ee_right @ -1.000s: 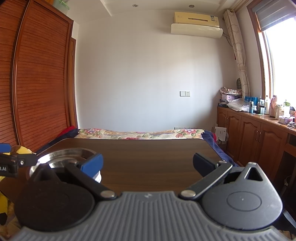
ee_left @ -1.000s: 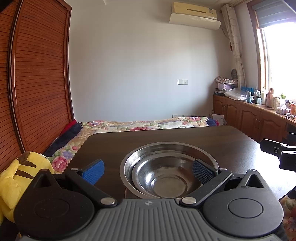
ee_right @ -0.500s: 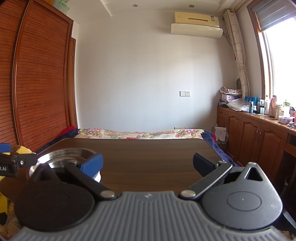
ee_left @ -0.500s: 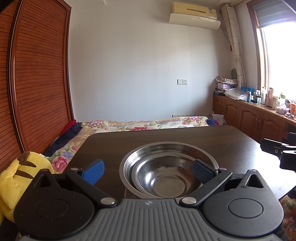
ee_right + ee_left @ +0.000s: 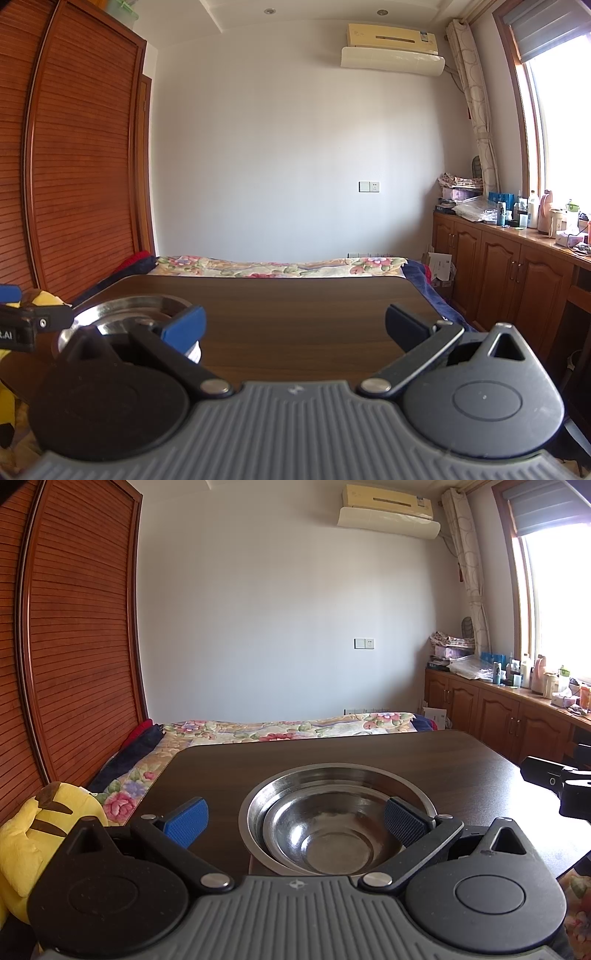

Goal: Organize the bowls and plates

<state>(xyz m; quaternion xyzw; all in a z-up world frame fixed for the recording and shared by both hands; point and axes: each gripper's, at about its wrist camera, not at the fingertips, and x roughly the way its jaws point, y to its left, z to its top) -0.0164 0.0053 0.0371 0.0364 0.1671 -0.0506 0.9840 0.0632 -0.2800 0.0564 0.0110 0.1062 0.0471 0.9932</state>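
A: The dark wooden worktop (image 5: 369, 753) carries everything here, and near its front left corner a smaller steel bowl (image 5: 328, 834) sits nested inside the big steel bowl (image 5: 334, 779). The stack looks tidy already, so what step is left?

B: Probably only moving the stack, if anything; no plates show in either view. To lift it well, the person should bring the left gripper (image 5: 295, 818) down so one finger goes inside the rim and one outside, pinch both rims together, and raise it level, since polished steel will likely slip.

A: And the fingers themselves?

B: The left gripper's fingers (image 5: 186, 821) are spread wide and hold nothing. One blue pad lines up with the right side of the bowls, though whether it touches them cannot be told. The right gripper (image 5: 293, 328) hangs over bare wood to the right of the bowls, its fingers (image 5: 184, 326) equally wide apart and empty
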